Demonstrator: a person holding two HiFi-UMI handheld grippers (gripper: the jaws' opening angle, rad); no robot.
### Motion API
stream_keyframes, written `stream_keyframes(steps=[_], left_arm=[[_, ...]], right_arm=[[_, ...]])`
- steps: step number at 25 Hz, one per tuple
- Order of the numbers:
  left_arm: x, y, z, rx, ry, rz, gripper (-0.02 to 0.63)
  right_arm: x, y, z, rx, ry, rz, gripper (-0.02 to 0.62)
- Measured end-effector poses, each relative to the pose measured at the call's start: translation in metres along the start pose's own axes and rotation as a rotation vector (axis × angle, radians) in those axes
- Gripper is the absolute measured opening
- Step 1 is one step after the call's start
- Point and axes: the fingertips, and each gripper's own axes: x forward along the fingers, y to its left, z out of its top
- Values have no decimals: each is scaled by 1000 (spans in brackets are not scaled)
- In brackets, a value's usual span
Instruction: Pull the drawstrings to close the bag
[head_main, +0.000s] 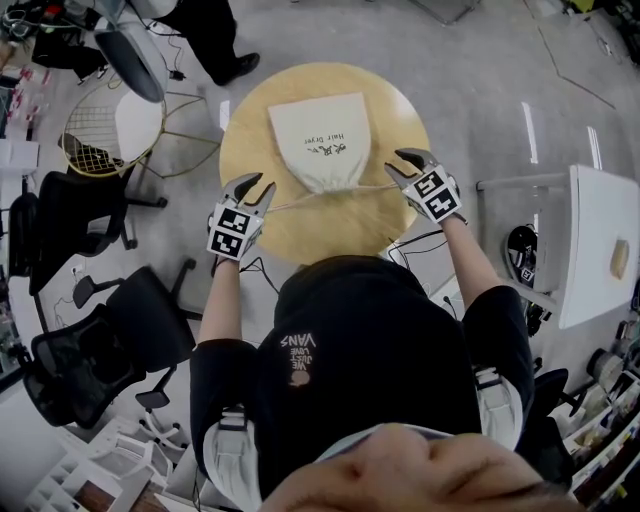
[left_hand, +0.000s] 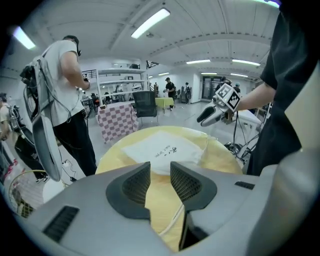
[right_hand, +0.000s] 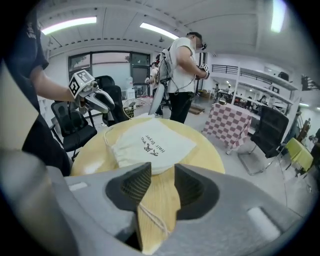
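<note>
Two grippers hover over the near edge of the round wooden table (head_main: 250, 130), one to each side of the cream drawstring bag (head_main: 322, 140). The bag lies flat near the table's middle, printed side up, with its mouth gathered tight toward the person. From that puckered mouth one drawstring (head_main: 300, 200) runs out to the left gripper (head_main: 257, 184) and the other drawstring (head_main: 375, 186) to the right gripper (head_main: 394, 162). In the left gripper view the jaws stand well apart, and the cord (left_hand: 170, 226) passes loose through the gap (no pad presses on it). The right gripper view shows the same: jaws parted, cord (right_hand: 152, 220) lying slack beside one pad, unclamped.
</note>
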Motion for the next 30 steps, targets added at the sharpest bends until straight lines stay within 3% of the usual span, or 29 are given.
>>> stream_keyframes(steps=[12,23,30], left_arm=[[-8,-21,41,-118,-239,52,122],[-17,-59,43,-128,-276,40,118],[-19,-74,39,-141,-290,41,110]], right_arm=[[-25,15,41,72,-190,-63,133],[-40,56,38,148,-261,-85,2],[-44,62,27,202,-260,-92,-2]])
